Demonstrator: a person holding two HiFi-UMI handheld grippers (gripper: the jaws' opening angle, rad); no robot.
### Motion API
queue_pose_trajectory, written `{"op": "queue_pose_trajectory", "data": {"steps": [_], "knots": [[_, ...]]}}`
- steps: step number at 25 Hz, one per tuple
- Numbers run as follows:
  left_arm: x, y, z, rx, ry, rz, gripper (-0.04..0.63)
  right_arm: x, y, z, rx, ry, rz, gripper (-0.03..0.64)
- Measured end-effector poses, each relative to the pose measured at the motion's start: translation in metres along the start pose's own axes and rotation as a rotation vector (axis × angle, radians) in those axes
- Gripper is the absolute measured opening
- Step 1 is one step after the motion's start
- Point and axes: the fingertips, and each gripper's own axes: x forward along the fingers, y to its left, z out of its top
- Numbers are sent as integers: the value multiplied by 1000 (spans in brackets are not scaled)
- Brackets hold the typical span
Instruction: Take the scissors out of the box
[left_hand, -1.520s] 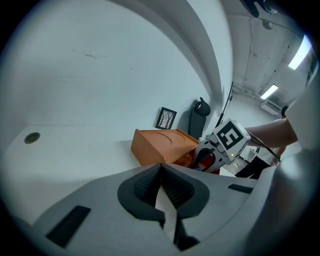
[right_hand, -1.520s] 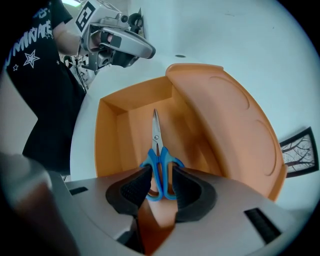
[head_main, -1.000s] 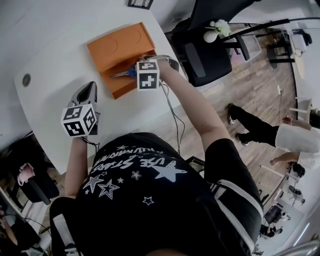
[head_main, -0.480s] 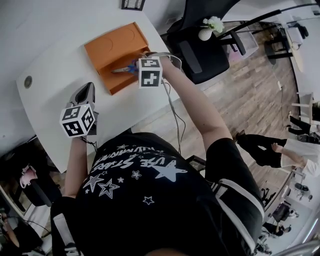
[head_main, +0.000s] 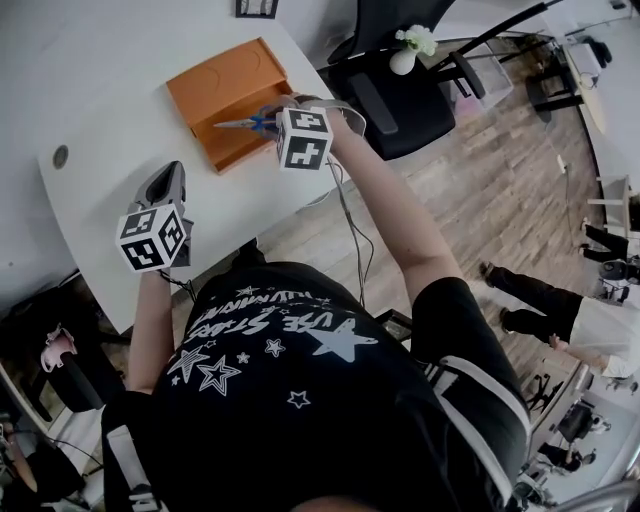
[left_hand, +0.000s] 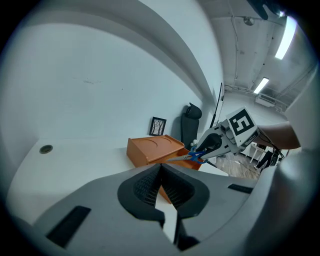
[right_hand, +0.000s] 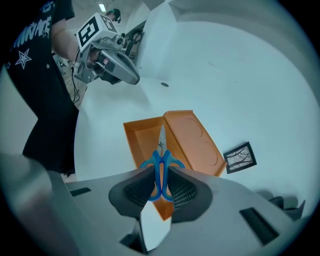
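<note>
Lengthwise, scissors (right_hand: 161, 159) run along the right claw (right_hand: 161, 184) — blades outward.

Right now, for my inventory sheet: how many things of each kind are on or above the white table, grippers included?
orange box: 1
scissors: 1, gripped by the blue handles above the box
picture frame: 1
grippers: 2, the left gripper and the right gripper
Total: 5

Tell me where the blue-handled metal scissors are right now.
The scissors are upper centre in the head view, clamped by their handles in the right gripper, blades over the open orange box.
</note>
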Motion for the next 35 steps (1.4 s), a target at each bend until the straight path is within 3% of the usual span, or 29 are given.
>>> {"op": "queue_pose_trajectory", "data": {"steps": [12,35], "knots": [[-55,-39,-16,31,-35,-3,18,-68,36,8,110,-128,-187,104],[-179,-154,-100,69,-64,-30,18,-168,208,-31,216,-171,-245,104]]}}
